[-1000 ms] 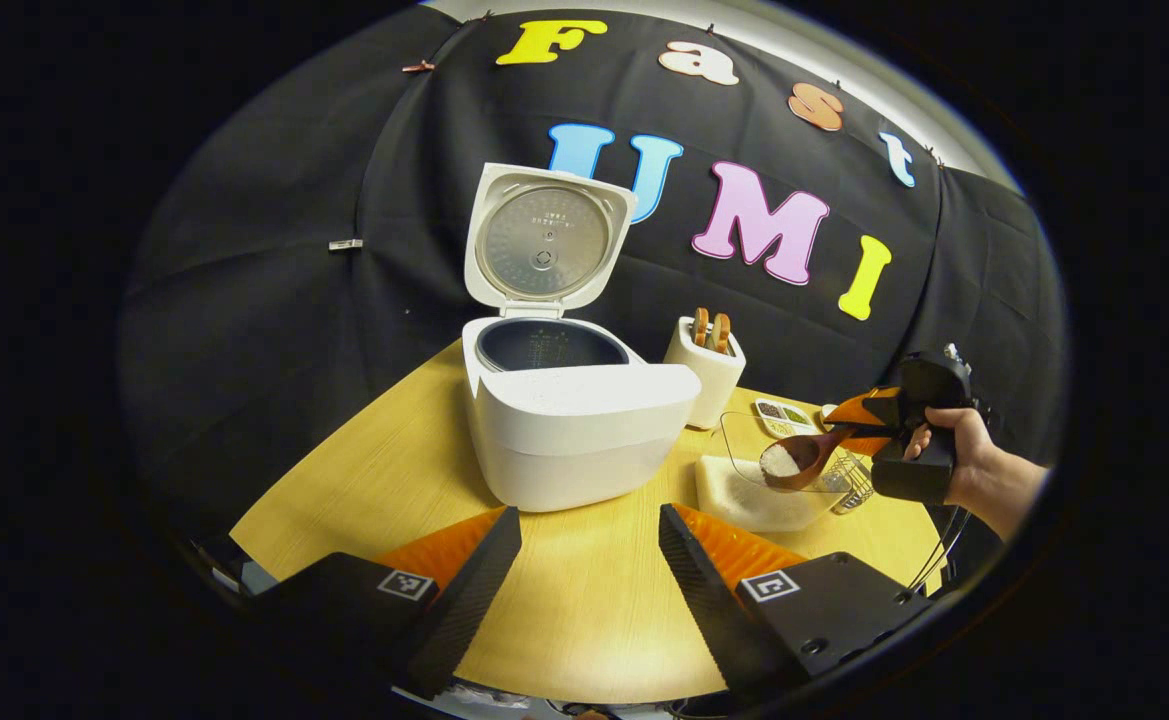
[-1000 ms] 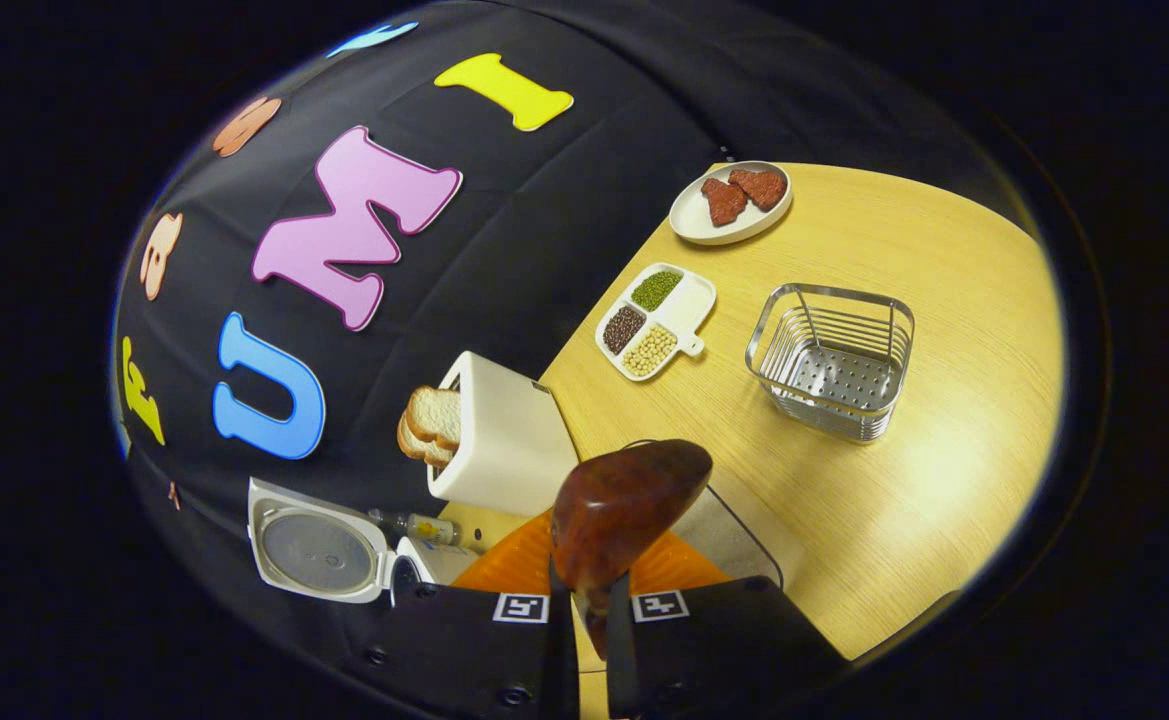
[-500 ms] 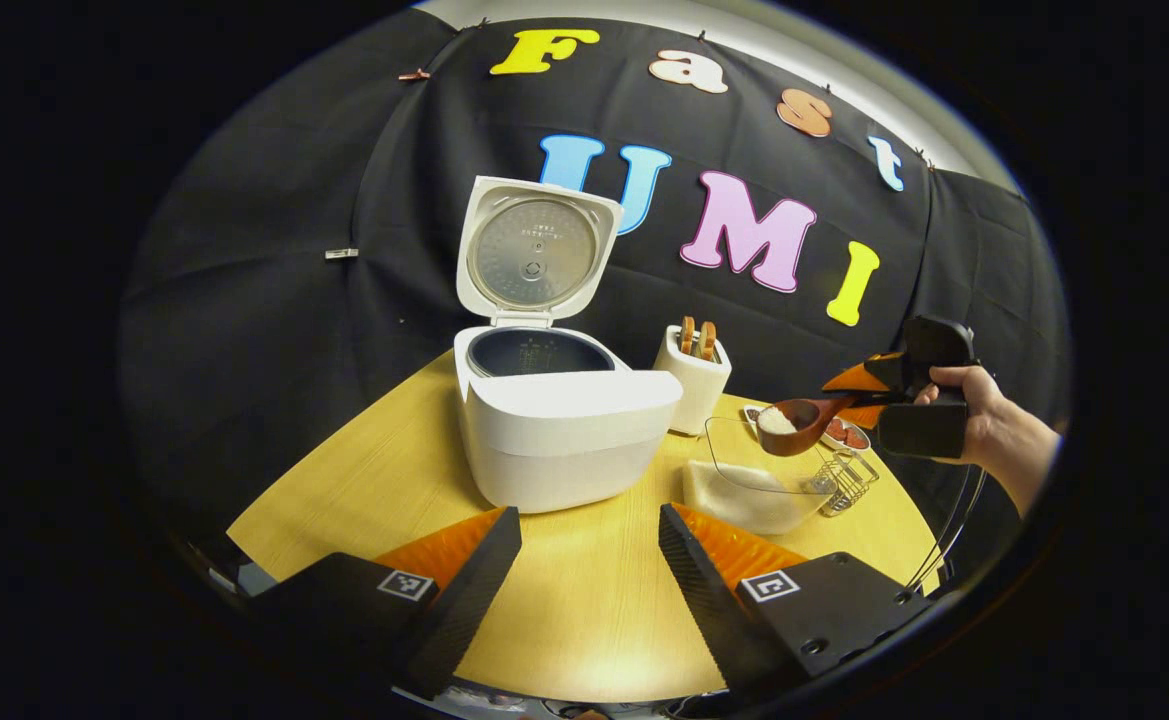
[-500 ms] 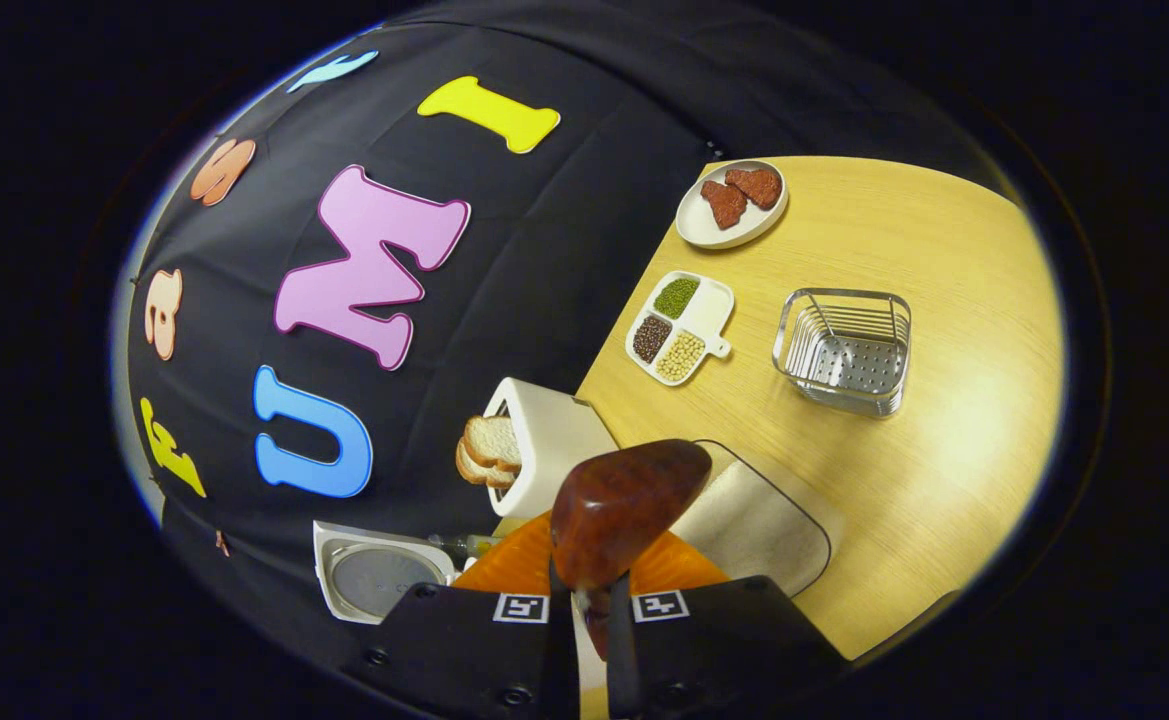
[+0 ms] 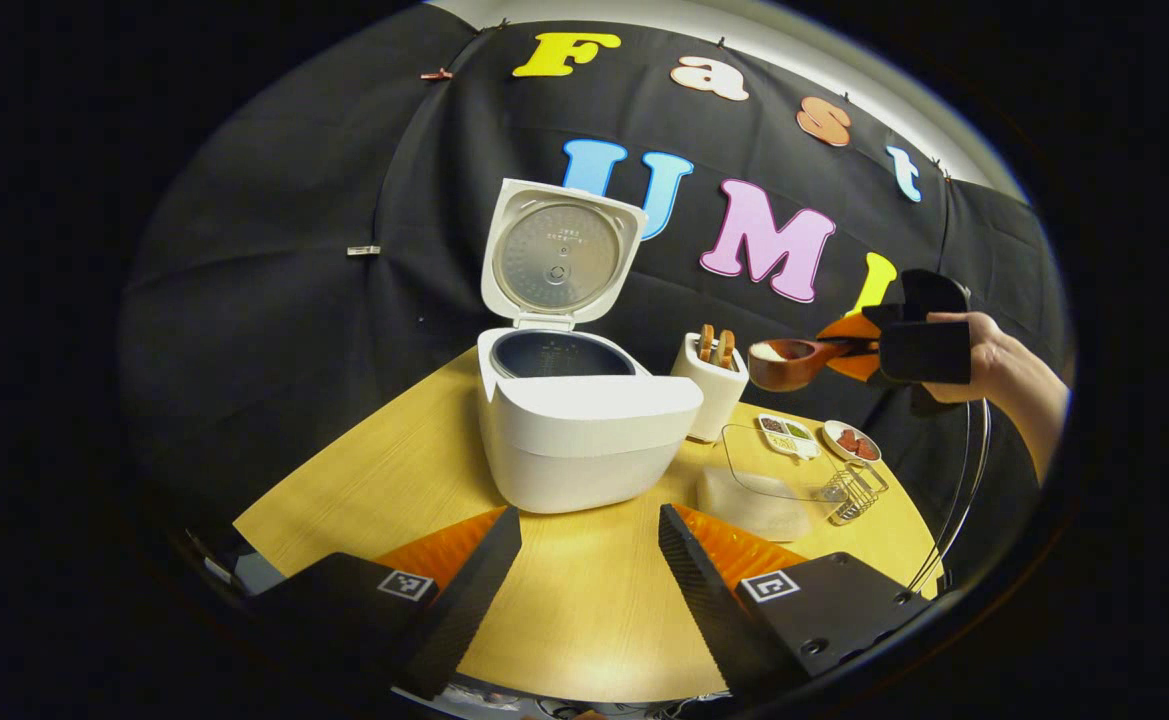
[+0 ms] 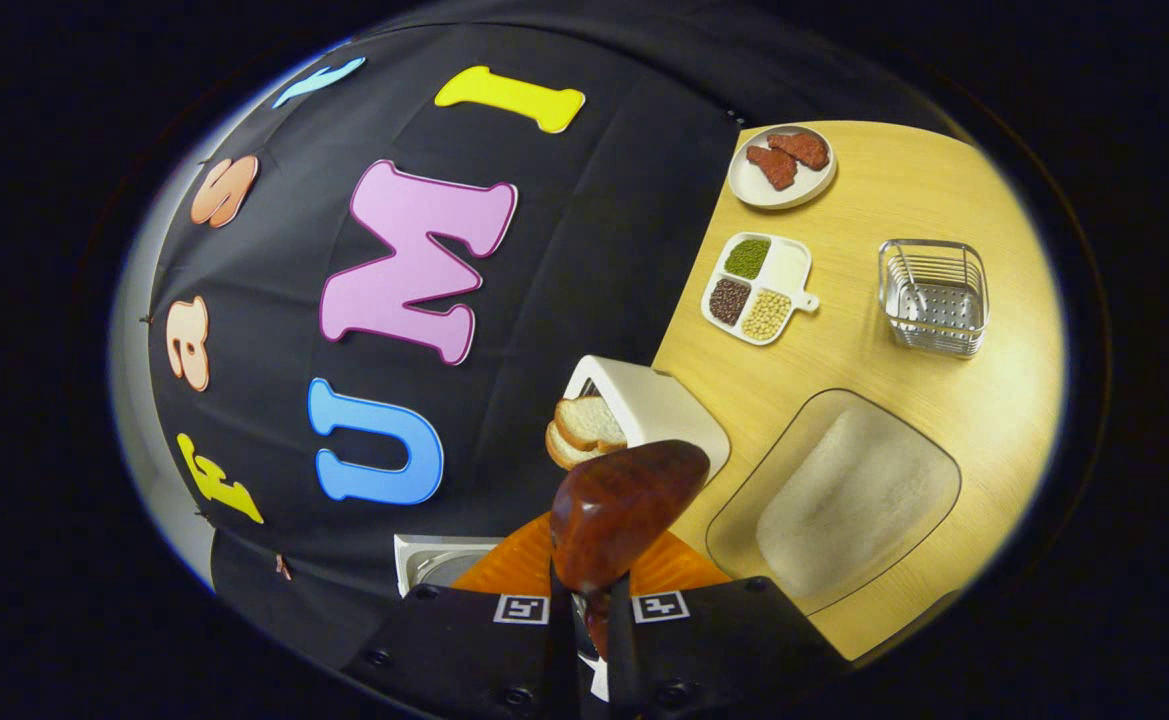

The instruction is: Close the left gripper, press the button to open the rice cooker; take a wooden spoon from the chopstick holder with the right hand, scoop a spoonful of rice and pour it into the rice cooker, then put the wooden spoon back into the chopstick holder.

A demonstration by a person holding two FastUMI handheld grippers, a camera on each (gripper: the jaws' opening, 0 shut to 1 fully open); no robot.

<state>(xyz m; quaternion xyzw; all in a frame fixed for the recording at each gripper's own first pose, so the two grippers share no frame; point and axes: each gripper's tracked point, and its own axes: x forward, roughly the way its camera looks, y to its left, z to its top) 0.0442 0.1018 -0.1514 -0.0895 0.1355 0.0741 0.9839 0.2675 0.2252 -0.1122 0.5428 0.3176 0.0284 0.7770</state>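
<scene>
carrying rice: right gripper (image 5: 869,347) clamps the wooden spoon (image 5: 789,362), left gripper (image 5: 589,560) gapes empty; next, tip over the rice cooker (image 5: 584,425).

The left gripper (image 5: 589,545) hangs low over the table's near edge, fingers spread wide apart. The right gripper (image 5: 859,345), gripped by a hand (image 5: 984,355), is raised, fingers clamped on the spoon handle

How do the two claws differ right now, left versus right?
The left claw is open and holds nothing; the right claw is shut on the wooden spoon, which carries rice. The left claw sits low over the table; the right claw is raised in a hand, above the toaster's height.
</scene>
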